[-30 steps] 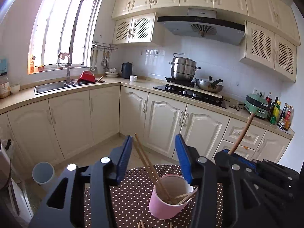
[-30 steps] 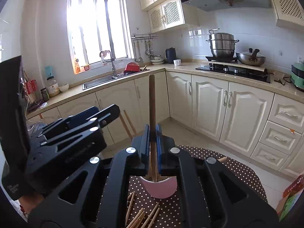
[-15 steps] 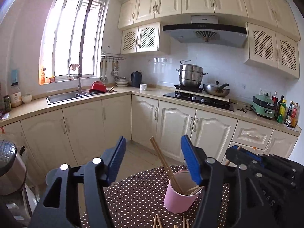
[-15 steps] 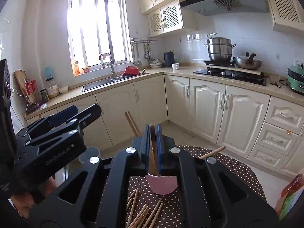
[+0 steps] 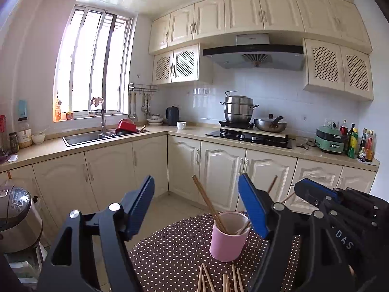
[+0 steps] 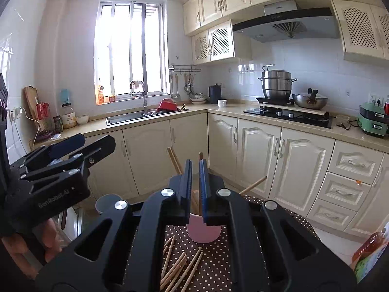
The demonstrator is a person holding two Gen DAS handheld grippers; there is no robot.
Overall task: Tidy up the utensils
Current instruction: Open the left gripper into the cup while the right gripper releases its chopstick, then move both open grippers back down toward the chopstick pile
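A pink cup (image 5: 228, 238) stands on a brown polka-dot table (image 5: 170, 255) and holds several wooden chopsticks (image 5: 207, 203). Loose chopsticks (image 6: 180, 265) lie on the cloth in front of the cup (image 6: 203, 231). My left gripper (image 5: 196, 199) is open and empty, its jaws wide apart, just short of the cup. My right gripper (image 6: 195, 170) sits directly above the cup with its jaws slightly apart; one chopstick (image 6: 200, 185) stands in the gap, its lower end in the cup. The right gripper also shows in the left wrist view (image 5: 316, 192).
The table's far edge drops to a tiled floor before cream cabinets (image 6: 255, 155). A rice cooker (image 5: 17, 214) stands at the left, a grey bin (image 6: 107, 202) on the floor. A colourful packet (image 6: 369, 250) is at the right edge.
The chopstick in my right gripper has slid down into the cup and the jaws have parted slightly. My left gripper has drawn back from around the cup.
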